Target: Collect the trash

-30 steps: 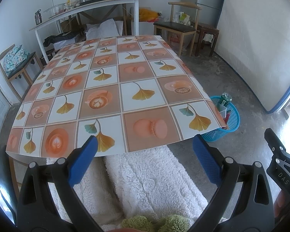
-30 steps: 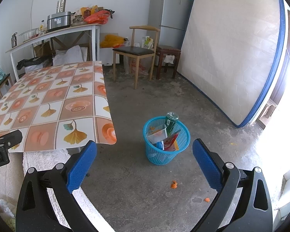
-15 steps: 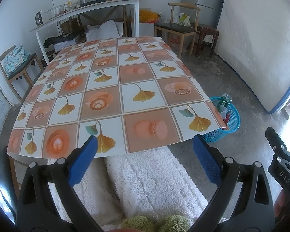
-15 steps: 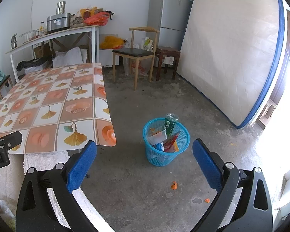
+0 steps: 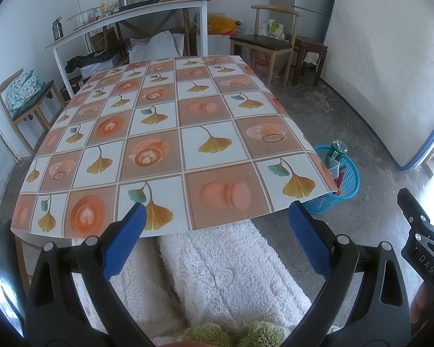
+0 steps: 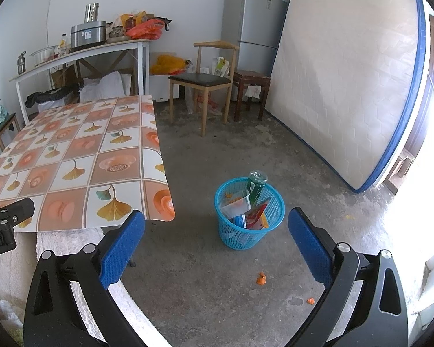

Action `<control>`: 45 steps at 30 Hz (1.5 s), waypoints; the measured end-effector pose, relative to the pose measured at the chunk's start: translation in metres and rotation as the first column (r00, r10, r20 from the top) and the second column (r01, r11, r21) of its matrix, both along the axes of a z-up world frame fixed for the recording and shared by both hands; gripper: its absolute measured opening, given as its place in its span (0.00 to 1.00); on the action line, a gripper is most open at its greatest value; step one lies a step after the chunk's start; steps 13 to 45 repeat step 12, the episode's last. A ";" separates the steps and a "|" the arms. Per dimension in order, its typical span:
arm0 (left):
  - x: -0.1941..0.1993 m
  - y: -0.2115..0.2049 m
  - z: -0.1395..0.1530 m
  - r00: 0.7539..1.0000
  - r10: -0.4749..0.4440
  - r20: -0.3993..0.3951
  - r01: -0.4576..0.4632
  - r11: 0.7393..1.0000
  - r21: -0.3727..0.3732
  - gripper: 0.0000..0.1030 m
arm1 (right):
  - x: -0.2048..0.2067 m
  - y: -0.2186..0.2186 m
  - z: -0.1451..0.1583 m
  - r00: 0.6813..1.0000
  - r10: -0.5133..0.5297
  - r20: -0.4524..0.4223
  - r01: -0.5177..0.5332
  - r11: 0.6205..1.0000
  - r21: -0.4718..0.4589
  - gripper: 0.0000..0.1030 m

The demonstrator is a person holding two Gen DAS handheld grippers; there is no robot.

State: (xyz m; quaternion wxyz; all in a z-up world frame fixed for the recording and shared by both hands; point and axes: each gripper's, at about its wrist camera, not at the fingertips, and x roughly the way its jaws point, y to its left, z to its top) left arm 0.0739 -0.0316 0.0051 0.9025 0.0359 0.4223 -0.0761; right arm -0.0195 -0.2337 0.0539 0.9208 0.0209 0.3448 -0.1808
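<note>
While both tools hang idle:
Left gripper (image 5: 217,231): wide, empty, over the table (image 5: 165,133).
Right gripper (image 6: 217,231): wide, empty.
Basket (image 6: 247,237): holds trash, beside the table.
Scraps (image 6: 261,278): orange bits on the floor (probably next); approach low, pinch squarely.

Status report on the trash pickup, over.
Left gripper open, empty, over the table. Right gripper open, empty, aimed at the blue basket, already holding trash. Orange scraps on the floor beside it. Path clear.
</note>
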 end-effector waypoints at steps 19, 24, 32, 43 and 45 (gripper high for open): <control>0.001 0.000 0.004 1.000 -0.002 -0.012 0.002 1.000 -0.002 0.92 | 0.003 0.003 0.001 1.000 0.002 0.000 -0.002 1.000 -0.002 0.94; 0.001 0.000 0.004 1.000 -0.002 -0.012 0.002 1.000 -0.002 0.92 | 0.003 0.003 0.001 1.000 0.002 0.000 -0.002 1.000 -0.002 0.94; 0.001 0.000 0.004 1.000 -0.002 -0.012 0.002 1.000 -0.002 0.92 | 0.003 0.003 0.001 1.000 0.002 0.000 -0.002 1.000 -0.002 0.94; 0.001 0.000 0.004 1.000 -0.002 -0.012 0.002 1.000 -0.002 0.92 | 0.003 0.003 0.001 1.000 0.002 0.000 -0.002 1.000 -0.002 0.94; 0.001 0.000 0.004 1.000 -0.002 -0.012 0.002 1.000 -0.002 0.92 | 0.003 0.003 0.001 1.000 0.002 0.000 -0.002 1.000 -0.002 0.94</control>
